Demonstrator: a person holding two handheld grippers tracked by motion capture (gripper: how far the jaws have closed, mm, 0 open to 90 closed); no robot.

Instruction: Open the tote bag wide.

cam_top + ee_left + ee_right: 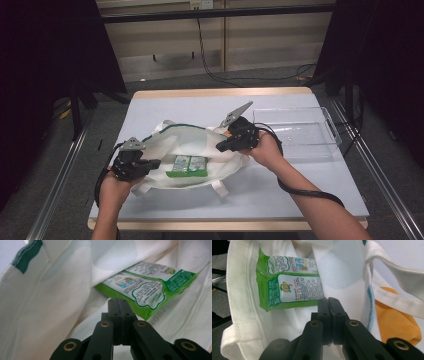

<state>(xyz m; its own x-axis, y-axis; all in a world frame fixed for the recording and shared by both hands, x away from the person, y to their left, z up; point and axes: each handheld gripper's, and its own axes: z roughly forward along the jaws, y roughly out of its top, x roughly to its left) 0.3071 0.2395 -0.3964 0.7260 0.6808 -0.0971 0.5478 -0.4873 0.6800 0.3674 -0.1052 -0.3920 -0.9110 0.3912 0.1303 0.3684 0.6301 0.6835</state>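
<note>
A white canvas tote bag (200, 160) lies flat near the front middle of the pale worktop (165, 107), its mouth spread wide and its green-trimmed rim (175, 129) curving along the far side. Inside, on the bag's lower layer, sits a green-and-white snack packet (188, 165); in the left gripper view the packet (147, 287) lies just beyond the tips of the fingers, partly tucked under a fold of cloth. The left gripper (150, 164) is at the bag's left edge, its fingers pressed together with the bag's cloth seemingly pinched between them, though the seam itself is hard to make out. The right gripper (223, 145) is at the bag's right rim, fingers likewise fully closed, with a thin line of fabric showing between them in the right gripper view; the packet (289, 281) lies just past them. One white strap (220, 187) trails toward the worktop's front edge, another (164, 125) loops at the far rim. To the right, well apart from the bag, a clear plastic tray (327, 131) stands by the worktop's right edge. Bare surface stretches behind the bag to the far edge and in front of the tray on the right.
</note>
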